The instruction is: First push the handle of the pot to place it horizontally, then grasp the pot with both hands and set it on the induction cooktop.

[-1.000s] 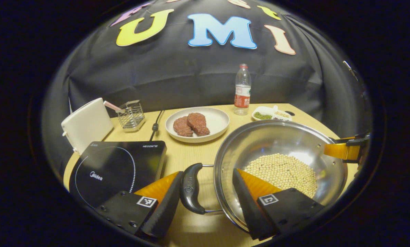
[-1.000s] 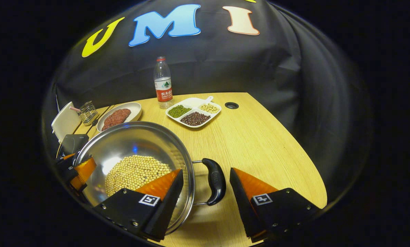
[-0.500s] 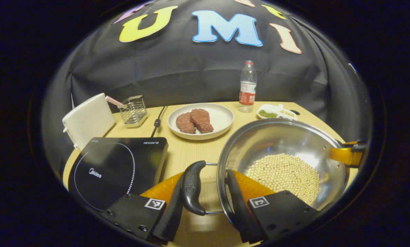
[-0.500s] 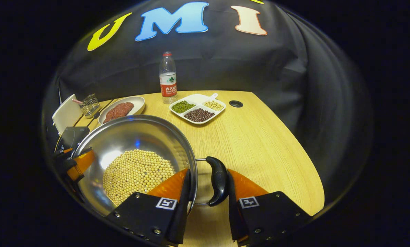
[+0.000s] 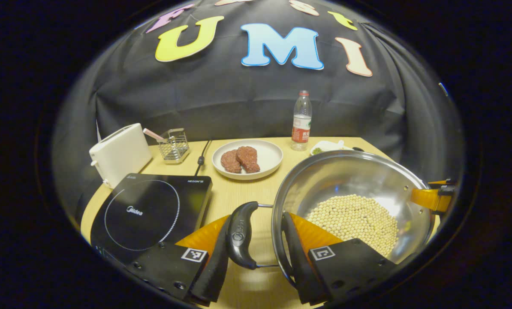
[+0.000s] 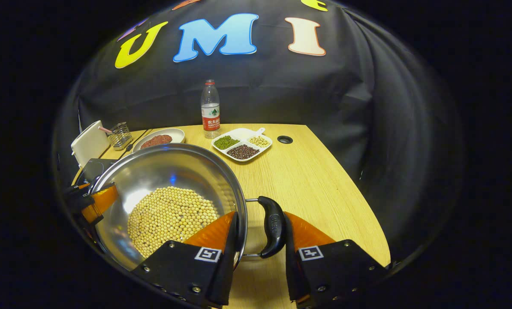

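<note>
A steel pot (image 5: 354, 180) holding soybeans (image 5: 354, 219) is at the right in the left gripper view. My left gripper (image 5: 254, 244) is shut on its black left handle (image 5: 239, 234), one finger outside the handle and the other inside the pot's rim. In the right gripper view, my right gripper (image 6: 260, 244) is shut on the pot's (image 6: 166, 171) right handle (image 6: 274, 225) in the same way. The black induction cooktop (image 5: 149, 214) lies on the table left of the pot. Each view also shows the other gripper at the pot's far rim.
Behind the cooktop stand a white box (image 5: 121, 152) and a wire rack (image 5: 173, 146). A plate of meat patties (image 5: 247, 159) and a water bottle (image 5: 301, 122) sit farther back. A divided dish of beans (image 6: 242, 143) lies near a table hole (image 6: 284, 139).
Both grippers went from open to shut on the pot's handles. Since then both views have risen a little, with the pot still between the fingers.
</note>
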### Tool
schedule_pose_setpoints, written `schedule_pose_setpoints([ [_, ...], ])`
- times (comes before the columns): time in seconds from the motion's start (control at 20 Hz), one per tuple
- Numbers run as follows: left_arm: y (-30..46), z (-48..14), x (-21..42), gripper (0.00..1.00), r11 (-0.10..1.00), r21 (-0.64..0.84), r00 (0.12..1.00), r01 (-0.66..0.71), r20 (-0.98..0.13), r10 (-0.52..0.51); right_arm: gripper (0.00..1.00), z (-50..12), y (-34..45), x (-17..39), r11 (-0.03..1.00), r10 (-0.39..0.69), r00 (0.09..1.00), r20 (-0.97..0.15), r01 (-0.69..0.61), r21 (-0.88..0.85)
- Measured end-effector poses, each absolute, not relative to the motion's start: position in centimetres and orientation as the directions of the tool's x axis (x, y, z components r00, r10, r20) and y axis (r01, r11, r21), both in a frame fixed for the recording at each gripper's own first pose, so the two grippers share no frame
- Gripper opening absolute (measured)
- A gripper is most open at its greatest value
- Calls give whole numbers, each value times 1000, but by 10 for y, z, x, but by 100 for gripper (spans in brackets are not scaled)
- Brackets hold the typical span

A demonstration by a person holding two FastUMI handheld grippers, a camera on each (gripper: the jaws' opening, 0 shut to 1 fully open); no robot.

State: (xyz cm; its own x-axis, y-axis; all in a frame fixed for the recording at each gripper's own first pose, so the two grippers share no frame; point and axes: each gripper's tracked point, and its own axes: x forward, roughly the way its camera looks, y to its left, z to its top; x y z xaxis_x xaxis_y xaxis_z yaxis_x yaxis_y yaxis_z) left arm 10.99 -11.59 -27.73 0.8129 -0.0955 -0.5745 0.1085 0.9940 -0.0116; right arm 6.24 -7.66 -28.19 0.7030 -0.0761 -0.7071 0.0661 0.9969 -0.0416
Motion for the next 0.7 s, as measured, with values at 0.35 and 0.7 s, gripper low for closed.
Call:
schedule_pose_setpoints([
  [0.35, -121, -234, 75, 72, 996, 28, 843, 86, -535, -58, 51, -248, -86, 36, 998, -49, 736, -676, 55, -12],
  [0.7, -102, -225, 71, 72, 995, 29, 847, 94, -527, -65, 51, -235, -68, 27, 998, -67, 740, -670, 65, -27],
])
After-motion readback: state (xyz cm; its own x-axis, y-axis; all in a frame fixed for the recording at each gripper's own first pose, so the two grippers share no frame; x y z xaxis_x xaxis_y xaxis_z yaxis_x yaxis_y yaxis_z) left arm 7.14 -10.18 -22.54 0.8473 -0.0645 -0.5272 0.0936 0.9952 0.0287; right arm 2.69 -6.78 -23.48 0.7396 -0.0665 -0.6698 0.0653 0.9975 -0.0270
